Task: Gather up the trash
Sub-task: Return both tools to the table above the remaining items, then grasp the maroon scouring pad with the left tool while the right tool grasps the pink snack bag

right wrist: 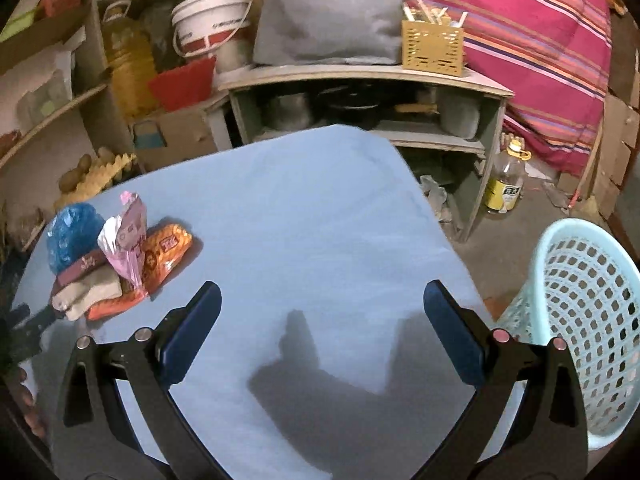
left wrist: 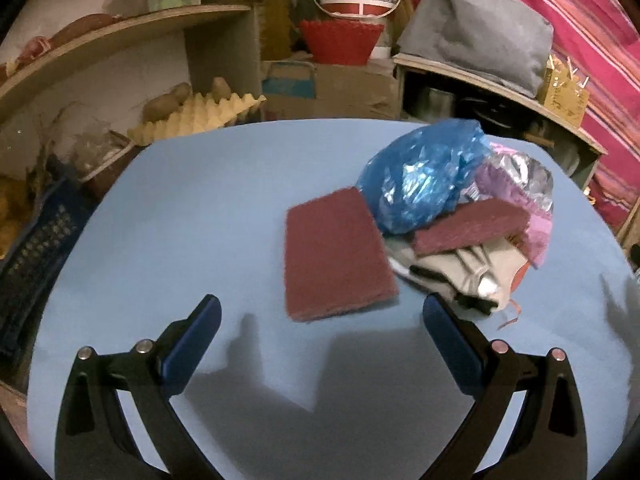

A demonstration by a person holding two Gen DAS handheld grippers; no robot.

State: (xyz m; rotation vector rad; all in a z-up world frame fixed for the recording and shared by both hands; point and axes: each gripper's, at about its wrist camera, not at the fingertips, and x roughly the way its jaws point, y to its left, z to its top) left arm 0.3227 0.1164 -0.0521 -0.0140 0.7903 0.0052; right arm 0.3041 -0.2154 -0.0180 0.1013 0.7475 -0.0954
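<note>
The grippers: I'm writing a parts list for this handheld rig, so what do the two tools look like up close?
Both look identical. The left tool and right tool each have two glossy black curved arms with slot cut-outs, joined by silver round pivot pins. Each arm ends in a flat, dark blue rectangular finger pad. No cables or markings show.

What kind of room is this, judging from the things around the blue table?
Probably a household storeroom or pantry. Rough wooden shelves hold metal pots, a large bottle of oil stands by a white bucket, and potatoes lie on a lower shelf.
</note>
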